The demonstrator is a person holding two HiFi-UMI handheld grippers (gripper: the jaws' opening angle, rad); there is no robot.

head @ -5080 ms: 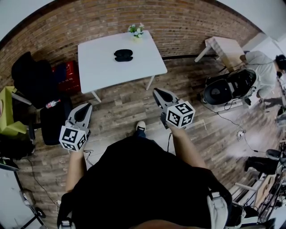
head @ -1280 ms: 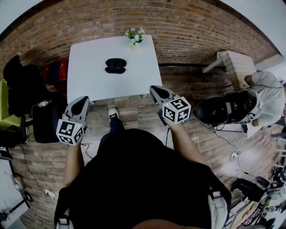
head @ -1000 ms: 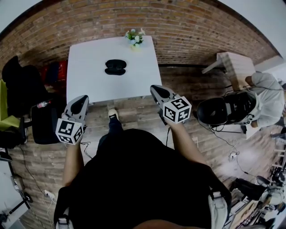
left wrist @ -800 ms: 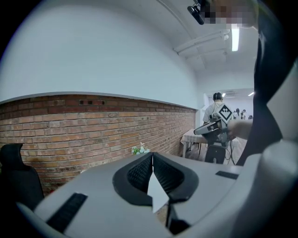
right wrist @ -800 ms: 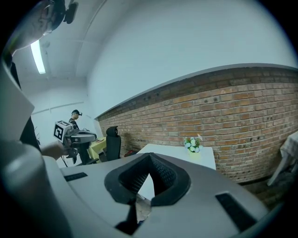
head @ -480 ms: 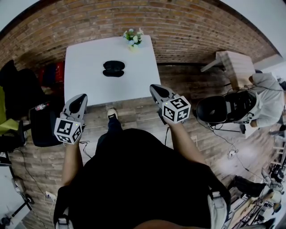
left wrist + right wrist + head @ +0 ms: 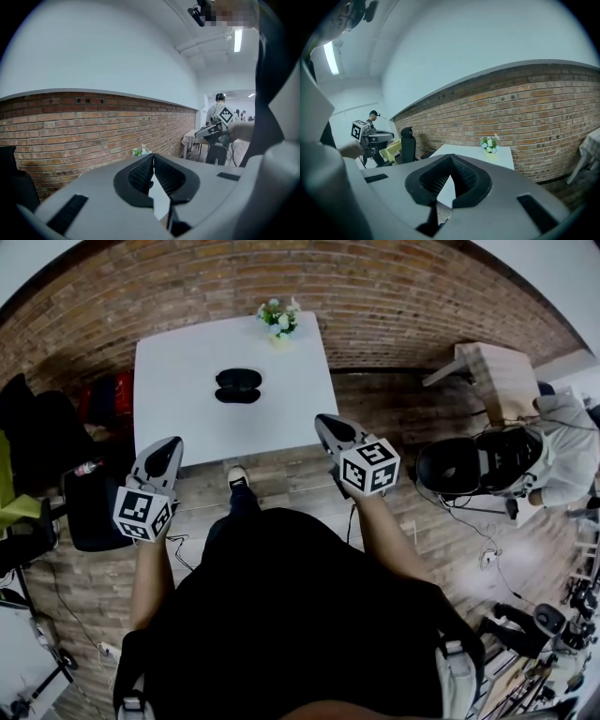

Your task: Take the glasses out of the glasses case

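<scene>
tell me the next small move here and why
Probably reach the left hand-held gripper and right hand-held gripper forward over the white square table toward the black oval glasses case: it lies mid-table, untouched, while both hang at the near edge, jaws together, holding nothing.

Left claw (image 7: 153, 158) closed, brick wall (image 7: 84, 124), small flowers (image 7: 139, 151) beyond

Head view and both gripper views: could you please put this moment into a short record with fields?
surface: white table beside a brick wall
glasses case: black, on the table, nothing touching it; too small to tell whether it is open
other item: flower pot at the table's far edge
left gripper: jaws together, empty, near the table's near edge
right gripper: jaws together, empty, well short of the case
task stage: not yet begun
</scene>
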